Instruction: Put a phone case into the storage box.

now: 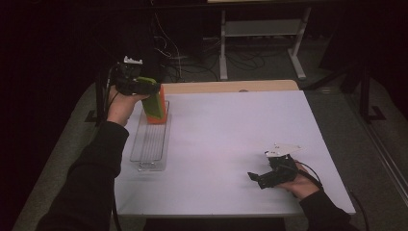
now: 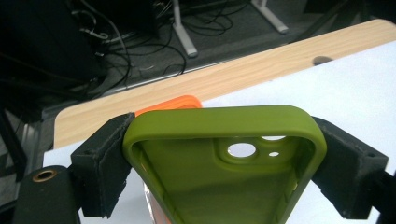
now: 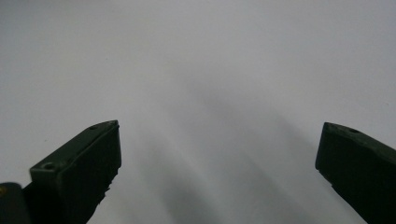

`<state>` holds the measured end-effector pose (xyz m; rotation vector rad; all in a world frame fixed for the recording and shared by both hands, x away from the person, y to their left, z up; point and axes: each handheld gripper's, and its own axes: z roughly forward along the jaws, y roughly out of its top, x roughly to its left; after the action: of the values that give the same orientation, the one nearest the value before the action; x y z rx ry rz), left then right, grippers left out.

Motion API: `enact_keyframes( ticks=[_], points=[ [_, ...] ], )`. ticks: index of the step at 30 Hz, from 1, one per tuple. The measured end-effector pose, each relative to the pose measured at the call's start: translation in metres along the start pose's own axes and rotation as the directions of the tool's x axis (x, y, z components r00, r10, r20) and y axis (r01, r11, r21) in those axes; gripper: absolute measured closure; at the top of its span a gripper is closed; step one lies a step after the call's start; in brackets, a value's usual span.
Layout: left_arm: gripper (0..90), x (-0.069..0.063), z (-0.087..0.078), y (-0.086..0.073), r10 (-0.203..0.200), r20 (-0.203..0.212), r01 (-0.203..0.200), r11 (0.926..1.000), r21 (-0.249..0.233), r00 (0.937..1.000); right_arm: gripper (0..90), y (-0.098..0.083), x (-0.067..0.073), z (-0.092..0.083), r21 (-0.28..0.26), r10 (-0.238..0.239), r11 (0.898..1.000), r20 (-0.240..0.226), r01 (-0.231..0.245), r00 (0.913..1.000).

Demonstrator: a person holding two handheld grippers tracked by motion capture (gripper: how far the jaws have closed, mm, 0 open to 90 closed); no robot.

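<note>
Left gripper (image 1: pixel 139 85) is pinching an olive-green soft silicone phone case (image 2: pixel 224 154) by its two long side walls; the pads (image 2: pixel 105 163) press in enough that the case bows. The case hangs over the far end of the clear wire-ribbed plastic rack (image 1: pixel 149 144), near the far left corner of the white table (image 1: pixel 231 144).

Key relation: the green case sits directly in front of an orange phone case (image 1: pixel 161 113) standing upright in the rack's far end, long axis roughly vertical, camera cutouts up (in the left gripper view, orange peeks just behind the green rim). I'd guess the next move is straight down into a slot beside the orange.

Right gripper (image 1: pixel 262 177) is spread wide, holding nothing, near the near right corner, well apart from the rack. The left is the nearer one.
</note>
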<state>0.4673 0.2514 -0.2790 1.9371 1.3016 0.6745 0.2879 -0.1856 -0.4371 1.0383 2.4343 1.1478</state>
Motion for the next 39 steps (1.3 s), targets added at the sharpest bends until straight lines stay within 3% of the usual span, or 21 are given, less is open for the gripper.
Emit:
enact_keyframes(
  ticks=[5, 10, 18, 24, 32, 33, 34, 39],
  points=[
    [14.5, 0.003, 0.013, -0.003, -0.043, -0.035, 0.044, 0.9988, 0.024, 0.9985, 0.0, 0.000, 0.001, -0.001, -0.005, 0.019, 1.000, -0.003, -0.019, 0.9998],
    [14.5, 0.005, 0.024, -0.007, -0.053, -0.068, 0.057, 0.9967, 0.058, 0.9963, 0.0, 0.000, 0.001, -0.001, -0.005, 0.024, 1.000, -0.002, -0.024, 0.9997],
    [14.4, 0.008, 0.040, -0.016, -0.082, -0.096, 0.089, 0.9932, 0.074, 0.9920, 0.0, 0.000, -0.001, -0.001, -0.009, 0.008, 1.000, -0.001, -0.008, 1.0000],
    [14.2, 0.009, 0.050, -0.022, -0.065, -0.124, 0.079, 0.9914, 0.105, 0.9901, 0.0, 0.000, -0.001, -0.001, -0.008, 0.007, 1.000, 0.000, -0.007, 1.0000],
    [13.9, 0.009, 0.060, -0.025, -0.056, -0.131, 0.074, 0.9888, 0.130, 0.9898, 0.0, 0.000, -0.001, -0.001, -0.005, 0.008, 1.000, 0.003, -0.008, 1.0000],
    [13.8, 0.007, 0.062, -0.025, -0.074, -0.130, 0.090, 0.9886, 0.121, 0.9887, 0.0, 0.000, -0.001, -0.001, -0.005, 0.009, 1.000, 0.003, -0.009, 1.0000],
    [13.8, 0.008, 0.061, -0.025, -0.054, -0.129, 0.071, 0.9887, 0.132, 0.9902, 0.0, 0.000, -0.001, -0.001, -0.006, 0.008, 1.000, 0.002, -0.008, 1.0000],
    [13.7, 0.007, 0.065, -0.026, -0.059, -0.132, 0.076, 0.9896, 0.122, 0.9894, 0.0, 0.000, -0.001, 0.000, -0.004, 0.004, 1.000, 0.002, -0.004, 1.0000]
  ],
)
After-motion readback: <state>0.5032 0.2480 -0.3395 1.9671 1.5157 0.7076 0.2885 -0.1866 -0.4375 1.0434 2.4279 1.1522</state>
